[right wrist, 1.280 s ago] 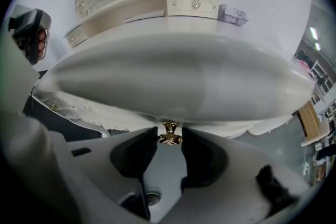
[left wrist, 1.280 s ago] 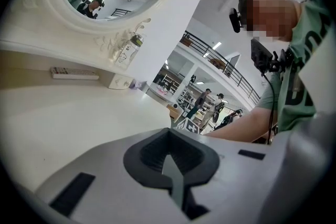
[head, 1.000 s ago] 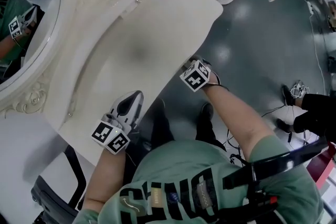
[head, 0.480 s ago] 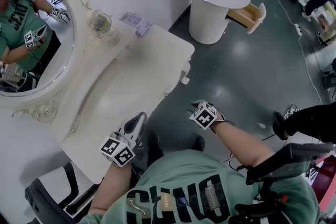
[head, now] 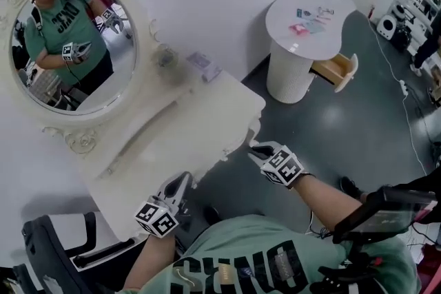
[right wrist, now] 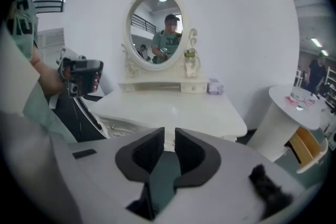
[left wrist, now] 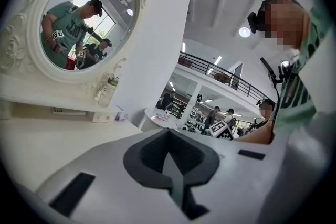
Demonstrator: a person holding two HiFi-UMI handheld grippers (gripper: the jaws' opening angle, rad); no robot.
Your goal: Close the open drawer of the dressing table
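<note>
The white dressing table [head: 193,124] stands against the wall under an oval mirror [head: 72,45]. No drawer juts from its carved front [right wrist: 113,126] in any view. My left gripper [head: 185,177] hovers at the table's front edge, near its left end. In the left gripper view, the left gripper [left wrist: 169,132] is shut with nothing in it. My right gripper [head: 253,148] is just off the table's front right corner. In the right gripper view, the right gripper [right wrist: 169,136] points at the table top [right wrist: 173,107]. Its jaws are closing, a narrow gap remains, and nothing is between them.
A glass bottle [head: 165,57] and a small box [head: 205,65] sit on the table's back shelf. A round white side table [head: 306,17] stands to the right with a wooden drawer [head: 337,70] pulled out. A black chair [head: 55,251] is at lower left. The floor is dark grey.
Both grippers have come up and back from the table's front edge. The right one is no longer under the edge. The head view has lifted, and now shows the mirror and side table.
</note>
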